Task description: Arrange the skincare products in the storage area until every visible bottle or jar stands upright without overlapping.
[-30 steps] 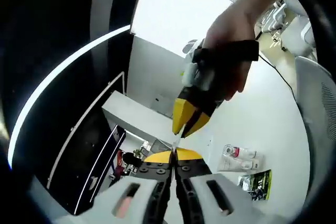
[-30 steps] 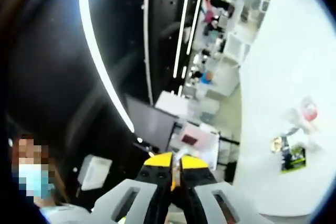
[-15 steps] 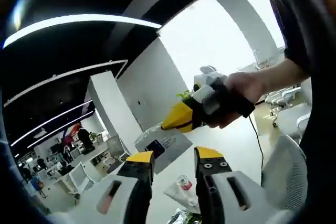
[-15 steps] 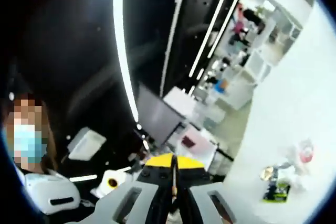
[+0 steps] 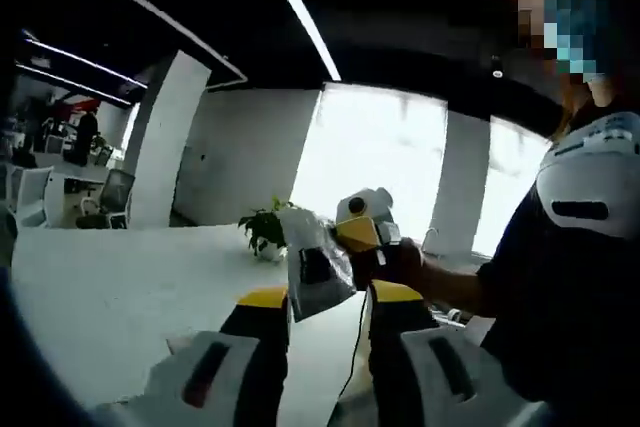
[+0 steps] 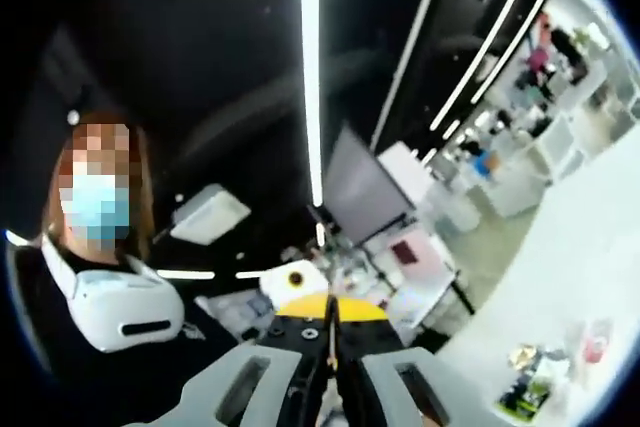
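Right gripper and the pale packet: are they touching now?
Touching. In the left gripper view the pale packet hangs from the right gripper's shut yellow tips; no gap shows.

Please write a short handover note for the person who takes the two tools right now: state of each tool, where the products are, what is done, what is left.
Left tool: open, holding nothing, pointing into the room.
Right tool: jaws shut; I cannot tell if they grip anything.
Skincare products: a small cluster on the white table, far from the right tool, too small to tell which stand upright.
Done: nothing I can confirm.
Left: bring both tools to the cluster, then stand each bottle or jar upright, apart from the others.
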